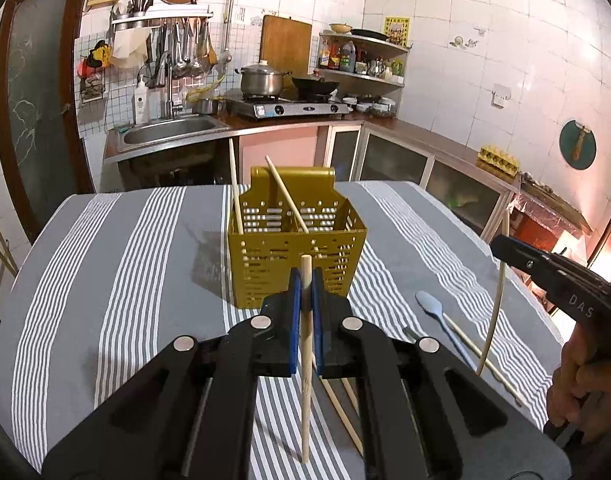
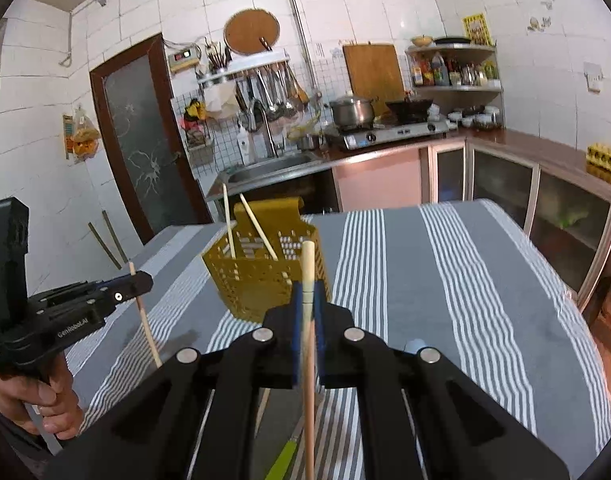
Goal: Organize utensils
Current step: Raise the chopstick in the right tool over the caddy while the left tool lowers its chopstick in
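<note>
A gold perforated utensil caddy (image 1: 295, 258) stands on the striped tablecloth, with two chopsticks (image 1: 286, 196) leaning in it; it also shows in the right wrist view (image 2: 265, 280). My left gripper (image 1: 305, 280) is shut on a wooden chopstick (image 1: 305, 380), held upright just in front of the caddy. My right gripper (image 2: 307, 292) is shut on another wooden chopstick (image 2: 308, 360), held upright to the right of the caddy. A pale blue spoon (image 1: 433, 312) and loose chopsticks (image 1: 481, 356) lie on the cloth at the right.
The table (image 1: 125, 280) has a grey and white striped cloth. Behind it are a sink (image 1: 165, 132), a stove with pots (image 1: 285, 104) and cabinets. A green-handled item (image 2: 283, 460) lies under my right gripper.
</note>
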{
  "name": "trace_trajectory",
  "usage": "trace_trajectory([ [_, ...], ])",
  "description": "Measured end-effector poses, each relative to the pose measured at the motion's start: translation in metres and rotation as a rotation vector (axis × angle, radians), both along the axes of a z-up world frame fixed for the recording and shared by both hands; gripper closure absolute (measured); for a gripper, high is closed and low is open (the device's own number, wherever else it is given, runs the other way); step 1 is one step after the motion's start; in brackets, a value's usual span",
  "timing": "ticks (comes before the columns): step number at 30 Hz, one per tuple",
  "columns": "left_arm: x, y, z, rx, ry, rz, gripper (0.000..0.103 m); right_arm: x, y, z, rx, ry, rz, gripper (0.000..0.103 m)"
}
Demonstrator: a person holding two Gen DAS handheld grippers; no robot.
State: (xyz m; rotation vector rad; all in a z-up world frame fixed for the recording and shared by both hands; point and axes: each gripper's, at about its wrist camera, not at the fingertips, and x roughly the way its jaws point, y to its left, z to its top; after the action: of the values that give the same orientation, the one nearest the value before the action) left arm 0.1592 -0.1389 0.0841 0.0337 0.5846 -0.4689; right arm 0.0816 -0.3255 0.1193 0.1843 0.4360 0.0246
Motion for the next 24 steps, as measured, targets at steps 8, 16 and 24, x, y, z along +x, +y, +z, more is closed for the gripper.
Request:
trace_trajectory([
  [8, 0.005, 0.001, 0.039, -0.014, -0.070, -0.004, 0.099, 0.003, 0.005, 0.037, -0.034, -0.090, 0.006, 0.097],
  [16, 0.020, 0.007, 0.082, -0.040, -0.152, 0.001, 0.099, 0.022, 0.016, 0.072, -0.073, -0.160, 0.012, 0.097],
  [24, 0.053, 0.001, 0.125, -0.066, -0.248, 0.010, 0.099, 0.061, 0.026, 0.107, -0.091, -0.230, 0.019, 0.097],
])
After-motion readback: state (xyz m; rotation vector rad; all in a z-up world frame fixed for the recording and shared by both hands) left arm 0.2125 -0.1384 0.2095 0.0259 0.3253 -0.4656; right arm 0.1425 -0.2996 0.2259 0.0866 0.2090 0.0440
